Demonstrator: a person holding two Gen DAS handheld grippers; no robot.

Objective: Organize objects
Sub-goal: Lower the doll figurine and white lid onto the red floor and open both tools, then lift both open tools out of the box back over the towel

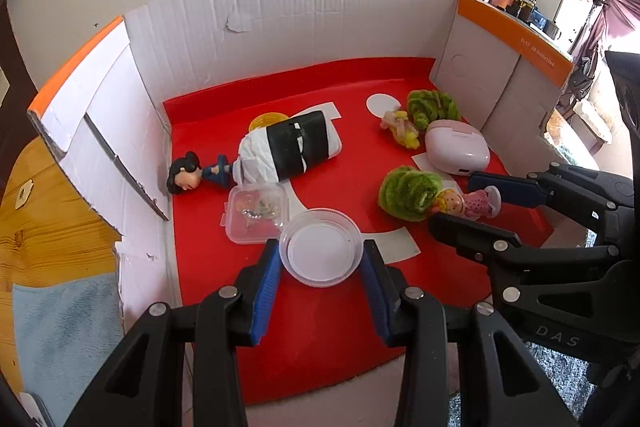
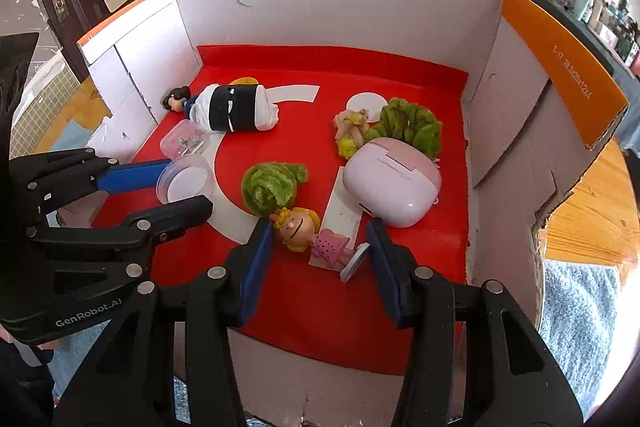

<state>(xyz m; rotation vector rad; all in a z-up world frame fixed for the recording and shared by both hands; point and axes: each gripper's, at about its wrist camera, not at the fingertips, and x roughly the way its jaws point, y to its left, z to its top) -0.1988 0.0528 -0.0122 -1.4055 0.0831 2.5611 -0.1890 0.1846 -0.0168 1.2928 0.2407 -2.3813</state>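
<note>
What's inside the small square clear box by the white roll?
The square clear box holds small metallic and pale trinkets, seen through its shut lid. Which items they are is too blurred to tell, and anything underneath them is covered.

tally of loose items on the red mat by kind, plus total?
Figurines: 2, dark-haired figurine, blonde figurine
Green fuzzy pieces: 2
Clear containers: 2, round container, square box
Pink case: 1
Black-and-white bundle: 1
Yellow-pink fuzzy piece: 1
Yellow item, mostly hidden: 1
Total: 10
</note>
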